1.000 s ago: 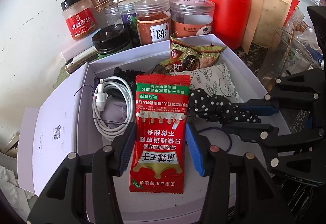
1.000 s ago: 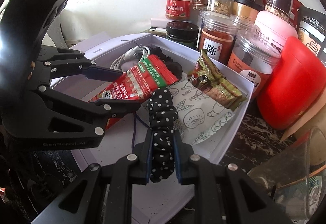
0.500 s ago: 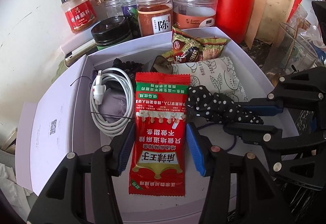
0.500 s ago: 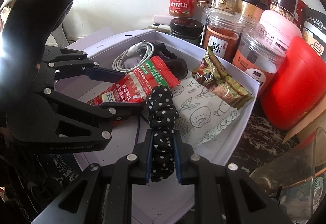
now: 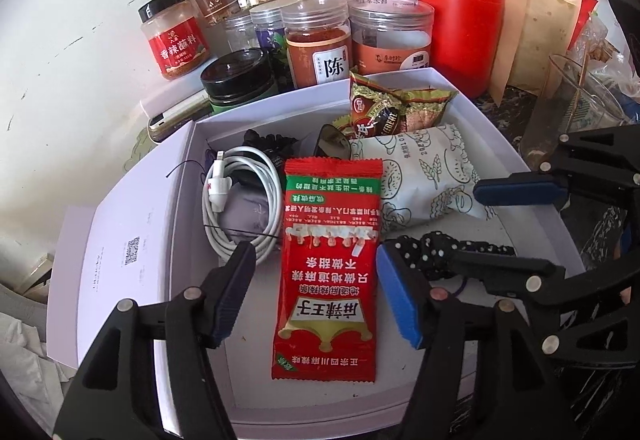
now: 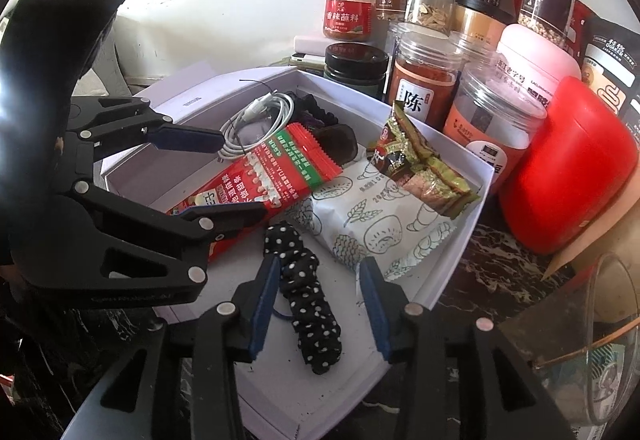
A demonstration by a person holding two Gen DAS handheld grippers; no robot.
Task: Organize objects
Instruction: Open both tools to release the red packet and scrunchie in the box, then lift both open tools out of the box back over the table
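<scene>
Both tongs hang over the white box (image 5: 472,108), which sits on a dark marbled worktop (image 6: 496,260) in front of a crowd of spice jars (image 5: 318,52) and a red canister (image 5: 460,36).

The right tongs (image 6: 318,304) stand apart, straddling the polka-dot scrunchie (image 6: 308,304), which lies loose on the box floor near the box's front right edge; neither pad appears to press it. The left tongs (image 5: 312,300) are apart too, one finger on each side of the red snack sachet (image 5: 328,272), which lies flat along the middle of the box, its far end toward the jars.

The step in hand looks like laying items into the box and letting go. To do it well, I would lift each pair of tongs straight up, keeping them wide, so no pad drags the soft scrunchie or skews the sachet; the two tongs sit close together, so one should leave first.

Besides these, the box holds a coiled white cable (image 5: 240,212) by its left wall, a printed white pouch (image 5: 424,180) on the right, small green-gold wrapped snacks (image 5: 396,108) in the far right corner, and something dark at the back that I cannot identify.
</scene>
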